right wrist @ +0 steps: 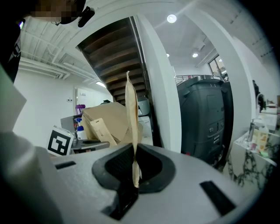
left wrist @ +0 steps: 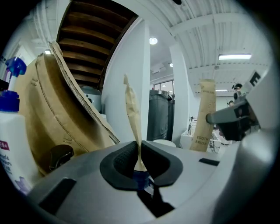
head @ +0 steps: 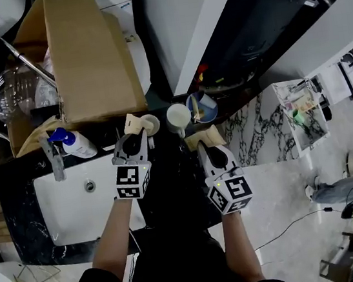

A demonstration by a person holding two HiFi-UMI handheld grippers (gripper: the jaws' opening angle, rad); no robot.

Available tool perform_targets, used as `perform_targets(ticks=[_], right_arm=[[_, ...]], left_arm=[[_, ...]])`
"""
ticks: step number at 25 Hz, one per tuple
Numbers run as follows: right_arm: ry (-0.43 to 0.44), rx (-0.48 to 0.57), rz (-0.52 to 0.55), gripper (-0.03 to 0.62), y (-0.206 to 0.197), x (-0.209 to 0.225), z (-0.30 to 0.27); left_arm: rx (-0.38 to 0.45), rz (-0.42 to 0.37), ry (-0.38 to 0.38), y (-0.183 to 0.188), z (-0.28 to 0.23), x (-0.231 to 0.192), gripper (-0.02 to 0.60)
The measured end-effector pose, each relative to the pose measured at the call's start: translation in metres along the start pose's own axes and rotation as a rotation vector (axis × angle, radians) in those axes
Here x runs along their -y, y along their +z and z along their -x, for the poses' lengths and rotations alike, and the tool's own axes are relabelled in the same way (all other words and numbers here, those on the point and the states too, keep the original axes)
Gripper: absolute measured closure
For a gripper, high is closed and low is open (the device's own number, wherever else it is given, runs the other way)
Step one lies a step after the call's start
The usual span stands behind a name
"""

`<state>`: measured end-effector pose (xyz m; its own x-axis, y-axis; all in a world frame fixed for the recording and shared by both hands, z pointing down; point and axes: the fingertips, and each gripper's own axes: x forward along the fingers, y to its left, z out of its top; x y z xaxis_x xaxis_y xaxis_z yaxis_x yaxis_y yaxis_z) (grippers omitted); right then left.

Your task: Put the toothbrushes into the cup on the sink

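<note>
1. We hold the left gripper (head: 135, 136) over the right rim of the white sink (head: 69, 211). Its jaws are pinched on the first toothbrush packet (left wrist: 133, 109), a flat brown paper sleeve that stands up from between the dark pads
2. We hold the right gripper (head: 208, 147) just beside it, over the black counter (head: 174, 170). Its jaws are clamped on the second toothbrush packet (right wrist: 130, 113), which we see edge-on and upright in the right gripper view
3. In the left gripper view the second toothbrush packet shows its broad face off to the right, with "TOOTH BRUSH" printed near its lower end
4. The white cup (head: 177, 116) stands on the counter just beyond the two grippers, between their tips. Both packets are near it and neither is in it
5. Behind the sink a large cardboard box (head: 87, 58) leans over the counter's back edge
6. A white soap bottle (head: 76, 143) with a blue pump sits at the sink's back rim, just beside the tap (head: 56, 164)
7. Both our forearms reach in from the bottom of the head view, and the marker cubes on the grippers face upward
</note>
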<state>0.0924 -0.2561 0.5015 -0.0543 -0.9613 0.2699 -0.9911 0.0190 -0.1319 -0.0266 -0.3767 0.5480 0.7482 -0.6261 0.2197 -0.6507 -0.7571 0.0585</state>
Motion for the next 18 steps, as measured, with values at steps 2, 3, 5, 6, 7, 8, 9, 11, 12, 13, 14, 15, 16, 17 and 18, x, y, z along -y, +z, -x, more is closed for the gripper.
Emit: perform_targets(ticks=[2, 3, 5, 6, 7, 8, 9, 11, 12, 13, 14, 15, 16, 17, 18], right_arm=[[0.000, -0.008, -0.003, 0.569, -0.003, 0.000, -0.002], [0.000, -0.010, -0.005, 0.569, -0.005, 0.000, -0.003], [0.000, -0.014, -0.008, 0.569, -0.007, 0.000, -0.005], [0.000, -0.016, -0.011, 0.569, -0.008, 0.000, -0.005], [0.000, -0.018, -0.014, 0.569, -0.009, 0.000, -0.006], [0.000, -0.020, -0.017, 0.569, -0.010, 0.000, -0.006], [0.000, -0.022, -0.021, 0.569, -0.011, 0.000, -0.006], [0.000, -0.024, -0.024, 0.569, -0.013, 0.001, -0.007], [0.000, -0.026, -0.025, 0.569, -0.014, 0.001, -0.007], [0.000, -0.028, -0.025, 0.569, -0.014, 0.001, -0.008], [0.001, -0.030, -0.025, 0.569, -0.015, 0.001, -0.008], [0.002, -0.032, -0.025, 0.569, -0.016, 0.000, -0.009], [0.003, -0.035, -0.026, 0.569, -0.017, 0.000, -0.009], [0.004, -0.037, -0.026, 0.568, -0.018, 0.000, -0.009], [0.004, -0.039, -0.026, 0.569, -0.019, 0.000, -0.010]], left_arm=[[-0.007, 0.008, -0.002, -0.004, -0.002, 0.000, 0.555], [-0.010, 0.013, -0.004, -0.005, -0.003, 0.001, 0.555], [-0.012, 0.021, -0.009, -0.008, -0.005, 0.002, 0.555], [-0.012, 0.025, -0.012, -0.008, -0.007, 0.002, 0.555], [-0.013, 0.030, -0.014, -0.009, -0.008, 0.003, 0.555], [-0.016, 0.033, -0.016, -0.010, -0.008, 0.003, 0.555], [-0.019, 0.037, -0.017, -0.012, -0.009, 0.003, 0.555], [-0.024, 0.041, -0.016, -0.014, -0.010, 0.002, 0.555], [-0.028, 0.043, -0.015, -0.016, -0.011, 0.002, 0.555], [-0.032, 0.045, -0.015, -0.018, -0.011, 0.002, 0.555], [-0.036, 0.048, -0.014, -0.019, -0.012, 0.001, 0.555], [-0.039, 0.050, -0.014, -0.021, -0.012, 0.001, 0.555], [-0.042, 0.051, -0.015, -0.022, -0.012, 0.001, 0.555], [-0.043, 0.052, -0.016, -0.023, -0.012, 0.001, 0.555], [-0.045, 0.053, -0.016, -0.023, -0.012, 0.001, 0.555]])
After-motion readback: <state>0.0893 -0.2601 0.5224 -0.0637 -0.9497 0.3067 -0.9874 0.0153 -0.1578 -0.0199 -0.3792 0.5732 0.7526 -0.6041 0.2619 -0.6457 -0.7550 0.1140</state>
